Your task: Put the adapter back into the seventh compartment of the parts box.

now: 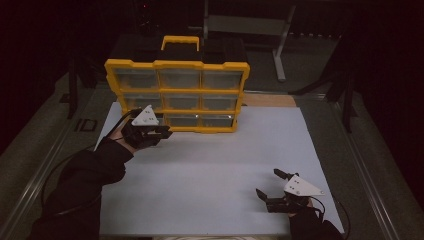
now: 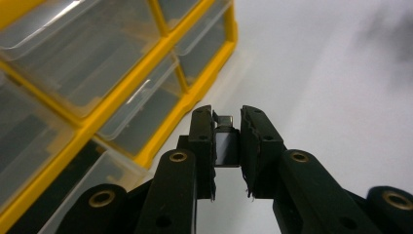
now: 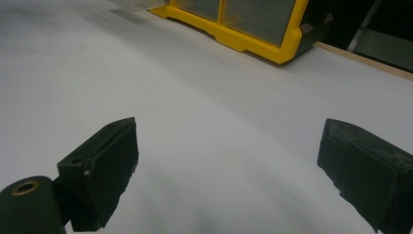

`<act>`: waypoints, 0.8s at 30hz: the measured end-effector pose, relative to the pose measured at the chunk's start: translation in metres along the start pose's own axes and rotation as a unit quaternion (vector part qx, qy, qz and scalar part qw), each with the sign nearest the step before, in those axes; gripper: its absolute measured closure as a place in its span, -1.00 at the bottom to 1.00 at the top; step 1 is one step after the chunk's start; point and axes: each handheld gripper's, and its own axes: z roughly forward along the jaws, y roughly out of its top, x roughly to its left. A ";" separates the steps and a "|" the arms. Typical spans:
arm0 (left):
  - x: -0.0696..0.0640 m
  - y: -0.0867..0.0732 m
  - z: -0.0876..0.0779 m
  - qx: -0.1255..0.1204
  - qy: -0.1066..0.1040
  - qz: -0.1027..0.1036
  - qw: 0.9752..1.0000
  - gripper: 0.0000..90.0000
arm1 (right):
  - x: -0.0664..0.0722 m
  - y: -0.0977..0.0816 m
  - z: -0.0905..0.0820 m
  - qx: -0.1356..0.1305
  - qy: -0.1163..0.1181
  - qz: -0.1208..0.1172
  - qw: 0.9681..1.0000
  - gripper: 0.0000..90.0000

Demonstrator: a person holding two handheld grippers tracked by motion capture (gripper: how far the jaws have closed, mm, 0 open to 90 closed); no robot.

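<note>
While the right gripper [image 1: 270, 192] is resting with jaws apart, the left gripper [image 2: 227, 127] is clamping a small dark block [image 2: 226, 147] beside the yellow drawer cabinet [image 2: 146, 83].

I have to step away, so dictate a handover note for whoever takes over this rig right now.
Left gripper: shut on a small dark rectangular block with a metal end, held just in front of the lower left corner of the yellow-framed organiser with clear plastic drawers.
Right gripper: open, holding nothing, low over the white table sheet near its front right corner.
Done: the block is gripped.
Left: probably placing it; which drawer cannot be told from here. The bottom-left drawer looks pulled out.
</note>
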 end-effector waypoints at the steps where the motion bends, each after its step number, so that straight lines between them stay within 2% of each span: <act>1: 0.002 0.000 -0.001 -0.001 0.002 -0.003 1.000 0.70 | 0.000 0.000 0.000 0.000 0.000 0.000 1.000 -0.82; 15: 0.026 -0.008 -0.016 -0.013 0.037 -0.041 0.998 0.70 | 0.000 0.000 0.000 0.001 0.000 0.000 1.000 -0.82; 21: 0.034 -0.014 -0.019 -0.021 0.059 -0.063 0.996 0.70 | 0.000 0.000 0.000 0.001 -0.001 -0.001 1.000 -0.82; 24: 0.037 -0.016 -0.020 -0.029 0.072 -0.078 0.994 0.70 | 0.000 0.000 0.000 0.002 -0.001 0.000 1.000 -0.82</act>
